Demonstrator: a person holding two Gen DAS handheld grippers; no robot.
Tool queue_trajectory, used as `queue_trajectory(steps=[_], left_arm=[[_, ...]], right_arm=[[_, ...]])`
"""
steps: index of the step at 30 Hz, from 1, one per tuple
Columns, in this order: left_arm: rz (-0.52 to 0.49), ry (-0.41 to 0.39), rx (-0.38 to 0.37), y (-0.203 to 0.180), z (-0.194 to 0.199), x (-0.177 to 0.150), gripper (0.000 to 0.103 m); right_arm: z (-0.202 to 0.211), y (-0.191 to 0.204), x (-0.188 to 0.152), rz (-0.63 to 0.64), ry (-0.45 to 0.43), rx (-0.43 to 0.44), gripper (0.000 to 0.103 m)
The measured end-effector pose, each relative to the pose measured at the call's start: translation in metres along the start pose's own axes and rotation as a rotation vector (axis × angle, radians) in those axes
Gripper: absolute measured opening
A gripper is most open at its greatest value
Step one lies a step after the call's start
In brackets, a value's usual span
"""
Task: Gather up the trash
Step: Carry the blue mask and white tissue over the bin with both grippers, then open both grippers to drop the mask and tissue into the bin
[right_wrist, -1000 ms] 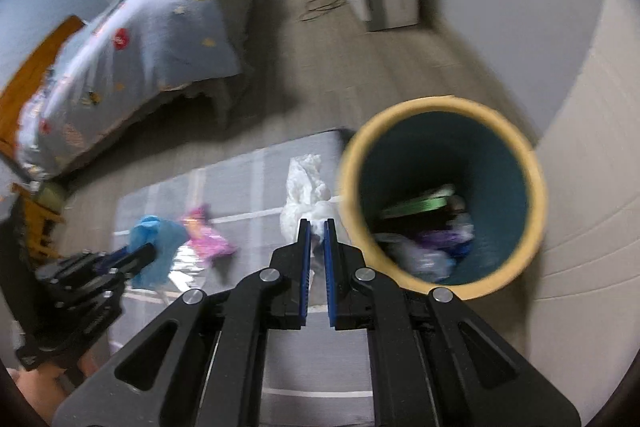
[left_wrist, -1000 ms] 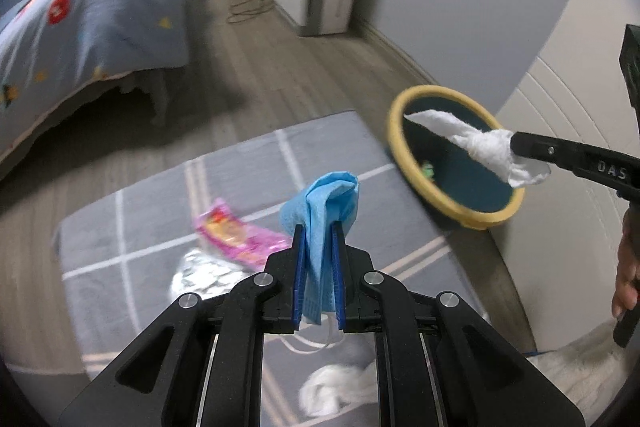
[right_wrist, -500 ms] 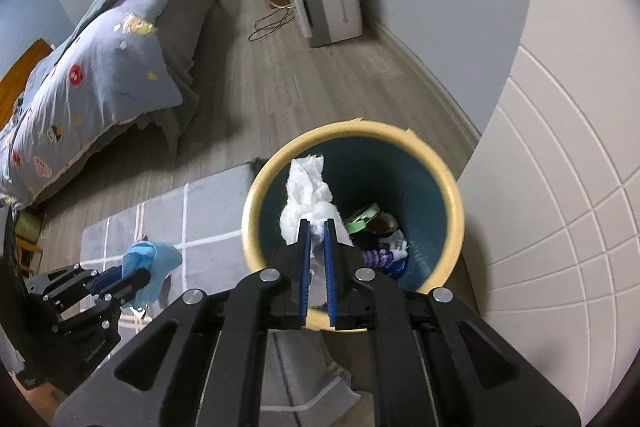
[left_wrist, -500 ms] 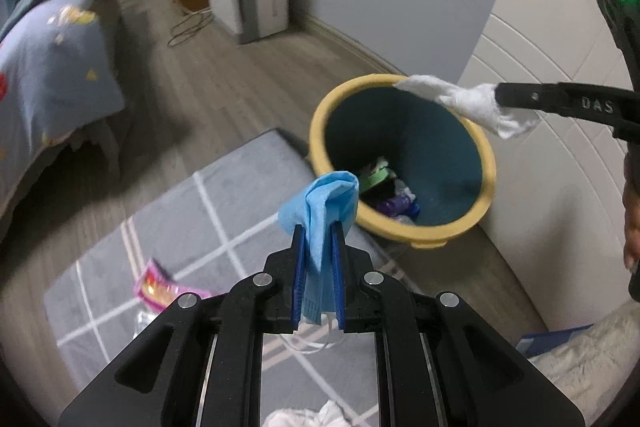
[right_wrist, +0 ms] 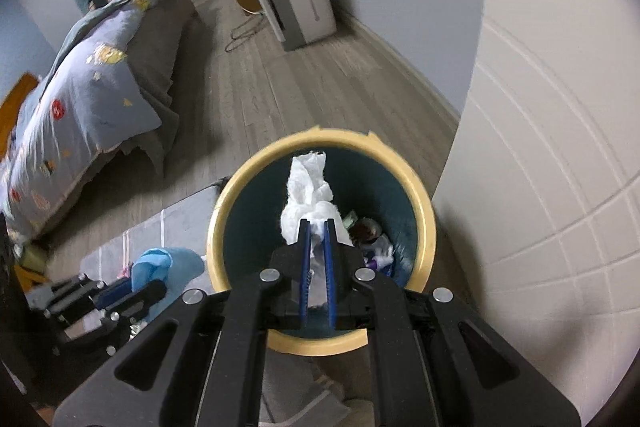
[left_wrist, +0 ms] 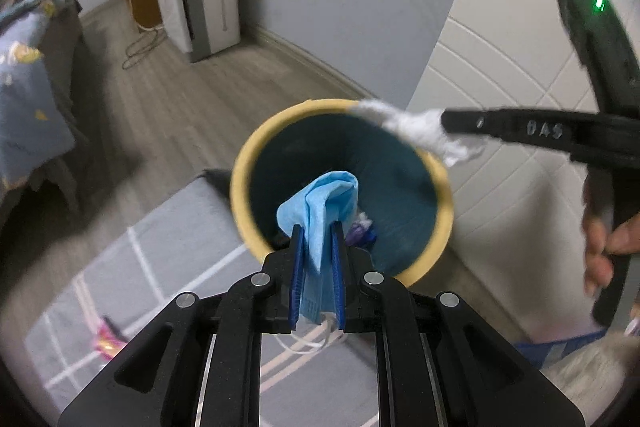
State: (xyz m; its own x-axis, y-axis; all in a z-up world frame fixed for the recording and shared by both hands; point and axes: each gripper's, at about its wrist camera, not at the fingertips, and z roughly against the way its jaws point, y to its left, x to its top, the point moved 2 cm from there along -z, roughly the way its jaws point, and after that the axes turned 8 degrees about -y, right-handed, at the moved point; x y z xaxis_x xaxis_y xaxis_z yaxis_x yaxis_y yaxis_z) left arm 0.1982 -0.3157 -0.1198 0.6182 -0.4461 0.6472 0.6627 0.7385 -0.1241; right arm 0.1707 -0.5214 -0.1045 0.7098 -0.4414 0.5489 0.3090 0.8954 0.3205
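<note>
We see our left gripper (left_wrist: 317, 233) clamped on a crumpled blue face mask (left_wrist: 322, 205), its white ear loops hanging below the blue pads. Right behind the mask stands a round bin (left_wrist: 340, 183) with a yellow rim and dark teal inside, some trash at its bottom. Our right gripper (left_wrist: 444, 125) reaches in from the right, pinching a white tissue (left_wrist: 412, 131) over the bin's far rim. The bin stands at the far corner of a grey rug (left_wrist: 168, 247); a pink wrapper (left_wrist: 107, 337) lies near the rug's left edge.
</note>
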Motion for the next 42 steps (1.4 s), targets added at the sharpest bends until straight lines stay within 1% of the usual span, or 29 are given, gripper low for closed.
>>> queue_trajectory(steps=[2,6,11,15,17,19,20,21,25,29,30,32,33,34,36,38,40,42], left_arm=[[0.024,0.011,-0.017,-0.002,-0.012,-0.005,0.013],[0.029,0.038,-0.021,-0.010,-0.032,-0.012,0.013],[0.028,0.062,-0.023,-0.008,-0.045,-0.009,0.013],[0.031,0.079,-0.001,0.001,-0.049,-0.005,0.013],[0.036,0.094,0.024,0.007,-0.053,-0.002,0.013],[0.042,0.100,0.051,0.014,-0.056,0.003,0.017],[0.045,0.101,0.067,0.018,-0.056,0.005,0.017],[0.052,0.098,0.077,0.022,-0.057,0.007,0.017],[0.088,0.072,0.079,0.030,-0.055,0.014,0.017],[0.098,0.007,0.060,0.032,-0.047,0.021,0.017],[0.098,-0.017,0.058,0.031,-0.044,0.024,0.019],[0.101,-0.055,0.057,0.032,-0.039,0.027,0.026],[0.107,-0.072,0.061,0.032,-0.036,0.028,0.034],[0.110,-0.076,0.062,0.033,-0.034,0.026,0.045],[0.107,-0.075,0.071,0.033,-0.034,0.025,0.059],[0.097,-0.077,0.078,0.033,-0.032,0.025,0.062],[0.093,-0.075,0.092,0.035,-0.031,0.023,0.073],[0.098,-0.082,0.103,0.039,-0.029,0.021,0.077]], right_arm=[[-0.007,-0.006,-0.001,-0.022,0.018,-0.008,0.006],[-0.016,-0.008,-0.005,-0.020,0.041,-0.028,0.006],[-0.021,-0.006,-0.009,0.003,0.048,-0.058,0.006],[-0.028,-0.010,-0.012,-0.005,0.074,-0.079,0.006],[-0.026,-0.013,-0.011,-0.018,0.067,-0.083,0.006],[-0.025,-0.014,-0.009,-0.026,0.055,-0.084,0.006],[-0.025,-0.014,-0.009,-0.025,0.052,-0.083,0.006],[-0.025,-0.014,-0.010,-0.023,0.053,-0.082,0.006],[-0.029,-0.013,-0.011,-0.023,0.063,-0.085,0.006],[-0.024,-0.014,-0.008,-0.042,0.026,-0.068,0.007],[-0.023,-0.013,-0.007,-0.041,0.014,-0.067,0.007],[-0.020,-0.011,-0.005,-0.034,-0.005,-0.059,0.007],[-0.020,-0.010,-0.005,-0.032,-0.008,-0.058,0.007],[-0.021,-0.009,-0.005,-0.029,-0.007,-0.059,0.008],[-0.023,-0.009,-0.006,-0.026,0.005,-0.067,0.016],[-0.024,-0.010,-0.007,-0.027,0.011,-0.081,0.033],[-0.023,-0.009,-0.006,-0.030,0.009,-0.088,0.041],[-0.021,-0.008,-0.006,-0.037,0.004,-0.096,0.049]])
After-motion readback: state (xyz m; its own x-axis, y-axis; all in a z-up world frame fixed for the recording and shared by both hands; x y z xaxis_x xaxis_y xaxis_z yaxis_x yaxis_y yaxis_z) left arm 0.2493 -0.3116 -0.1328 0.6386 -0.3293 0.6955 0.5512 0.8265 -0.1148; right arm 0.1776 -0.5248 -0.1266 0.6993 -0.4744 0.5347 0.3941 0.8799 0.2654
